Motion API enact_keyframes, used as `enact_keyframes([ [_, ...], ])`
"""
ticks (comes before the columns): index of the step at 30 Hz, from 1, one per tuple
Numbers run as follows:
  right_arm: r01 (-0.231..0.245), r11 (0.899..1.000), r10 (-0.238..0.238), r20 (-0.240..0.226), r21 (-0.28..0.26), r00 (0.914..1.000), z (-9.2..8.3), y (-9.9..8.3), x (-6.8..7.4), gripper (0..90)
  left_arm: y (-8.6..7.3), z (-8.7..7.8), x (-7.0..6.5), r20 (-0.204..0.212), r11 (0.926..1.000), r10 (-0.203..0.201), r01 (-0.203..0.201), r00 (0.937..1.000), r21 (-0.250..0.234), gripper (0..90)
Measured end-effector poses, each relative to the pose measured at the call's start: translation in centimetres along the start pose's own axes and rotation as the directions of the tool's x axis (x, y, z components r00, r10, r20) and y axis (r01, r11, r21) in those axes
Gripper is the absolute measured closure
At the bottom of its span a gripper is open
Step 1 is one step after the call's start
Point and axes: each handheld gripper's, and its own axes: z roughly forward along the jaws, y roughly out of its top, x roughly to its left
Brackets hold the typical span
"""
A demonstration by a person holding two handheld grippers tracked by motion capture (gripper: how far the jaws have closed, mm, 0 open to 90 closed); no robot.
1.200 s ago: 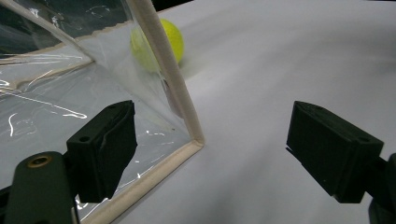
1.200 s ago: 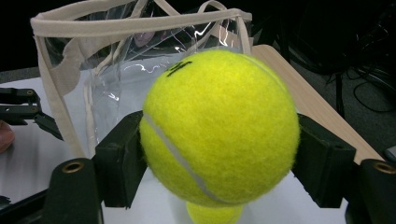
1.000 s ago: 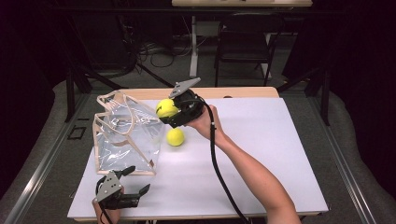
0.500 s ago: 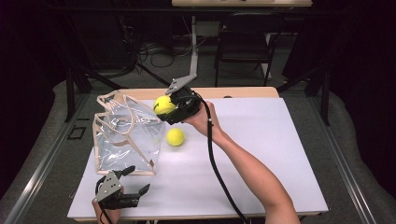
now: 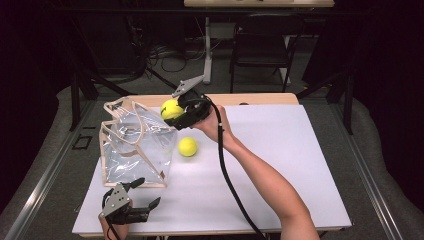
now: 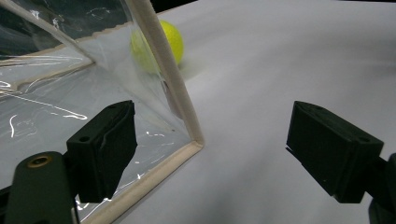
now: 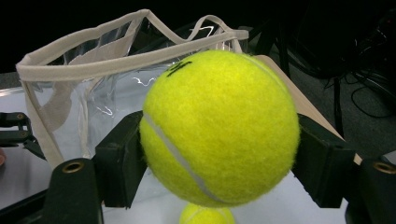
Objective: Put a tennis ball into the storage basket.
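Since the earlier frames my right tool (image 5: 176, 114) has drifted only slightly, carrying its ball a little nearer the upper rim of the bag; my left tool (image 5: 141, 194) has stayed where it was. Right tool: jaws clamped on a yellow tennis ball (image 7: 219, 128), one pad pressing each side, the ball lifted clear of the bench (image 5: 280, 165) and held just beside the top edge of the clear plastic bag (image 5: 131, 145). In the right gripper view the bag's beige-trimmed mouth (image 7: 116, 49) stands open behind the held ball. A second tennis ball (image 5: 187, 146) lies on the white bench surface, just beside the bag's right side and below the held one; its top shows under the held ball in the right gripper view (image 7: 205, 215), and the left gripper view shows it partly behind the bag's trimmed edge (image 6: 159, 44). Left tool: jaws spread wide with nothing between the pads, resting low near the front edge of the bench, close to the bag's lower corner (image 6: 194, 140). My right forearm (image 5: 260, 180) reaches across the bench from the lower right.
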Motion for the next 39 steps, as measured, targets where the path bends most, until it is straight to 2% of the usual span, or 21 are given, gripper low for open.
enact_keyframes([
  [39, 0.013, 1.0, -0.013, -0.017, -0.018, 0.9998, 0.9, 2.6, 0.0, 26.0, 0.0, 0.0, 0.1, 0.001, 1.0, -0.007, 0.007, 1.0, -0.003, 16.0],
])
